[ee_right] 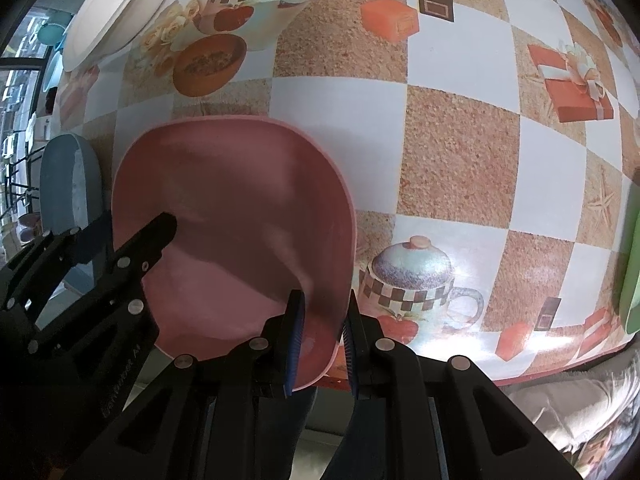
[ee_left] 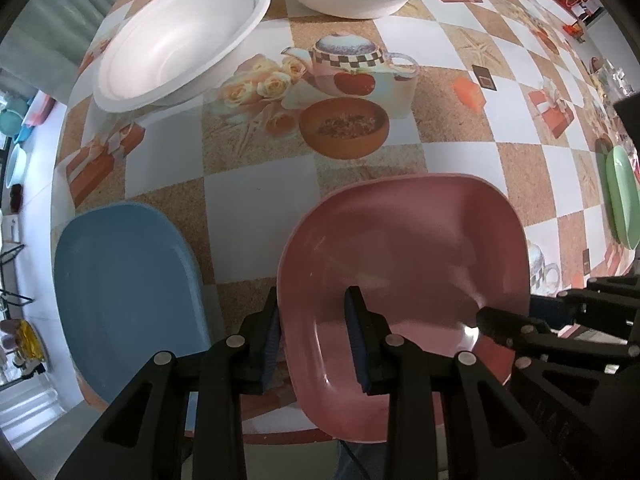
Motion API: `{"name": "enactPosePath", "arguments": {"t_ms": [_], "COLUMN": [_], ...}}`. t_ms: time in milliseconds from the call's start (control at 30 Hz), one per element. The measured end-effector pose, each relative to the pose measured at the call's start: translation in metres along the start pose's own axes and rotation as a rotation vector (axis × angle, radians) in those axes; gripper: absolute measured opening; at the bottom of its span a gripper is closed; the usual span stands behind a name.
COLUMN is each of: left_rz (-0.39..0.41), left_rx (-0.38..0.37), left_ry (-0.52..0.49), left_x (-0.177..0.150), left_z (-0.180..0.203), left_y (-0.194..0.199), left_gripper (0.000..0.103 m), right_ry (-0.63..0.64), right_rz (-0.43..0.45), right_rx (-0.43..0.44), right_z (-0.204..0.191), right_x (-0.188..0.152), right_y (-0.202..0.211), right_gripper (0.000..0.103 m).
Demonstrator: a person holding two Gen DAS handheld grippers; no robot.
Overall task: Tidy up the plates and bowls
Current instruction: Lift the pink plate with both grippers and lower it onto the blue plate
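Checkered table — pink plate, blue plate, 2 white bowls

**Hardly any legible writing**

The only lettering in either view is faint embossed text running along the black body of the left gripper, seen from the right wrist camera low on its frame. It is too small and dim to spell out with confidence. The patterned cloth on the surface carries pictures of teapots, gift boxes and roses, but no words or numbers can be read there.
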State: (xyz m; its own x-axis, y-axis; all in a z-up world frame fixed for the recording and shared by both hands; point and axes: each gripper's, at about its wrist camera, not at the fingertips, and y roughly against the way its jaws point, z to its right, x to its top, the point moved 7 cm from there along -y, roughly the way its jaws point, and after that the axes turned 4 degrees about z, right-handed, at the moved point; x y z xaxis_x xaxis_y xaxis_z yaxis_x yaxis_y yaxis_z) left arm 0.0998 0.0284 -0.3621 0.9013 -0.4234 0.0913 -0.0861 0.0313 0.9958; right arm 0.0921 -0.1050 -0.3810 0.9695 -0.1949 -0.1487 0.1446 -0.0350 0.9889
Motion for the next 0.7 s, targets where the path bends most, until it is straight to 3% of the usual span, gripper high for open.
{"name": "enactPosePath", "arguments": {"t_ms": [267,700], "left_rz": [-0.018,0.056], "left_rx": [0.006,0.023], "left_ry": [-0.012,0.007], "left_x": [0.003,0.028], "left_z": [-0.004,-0.023], "left_y": [0.002,0.036], "left_gripper": [0.033,0.033], "right_ry": [-0.015,0.032], "right_rz": [-0.016,0.035], "right_rx": [0.007,0.028], "right_z": [-0.002,-0.018], "right_x": [-0.005,0.006], "right_y": [-0.002,0.033], "right_gripper": [0.02,0.02]}}
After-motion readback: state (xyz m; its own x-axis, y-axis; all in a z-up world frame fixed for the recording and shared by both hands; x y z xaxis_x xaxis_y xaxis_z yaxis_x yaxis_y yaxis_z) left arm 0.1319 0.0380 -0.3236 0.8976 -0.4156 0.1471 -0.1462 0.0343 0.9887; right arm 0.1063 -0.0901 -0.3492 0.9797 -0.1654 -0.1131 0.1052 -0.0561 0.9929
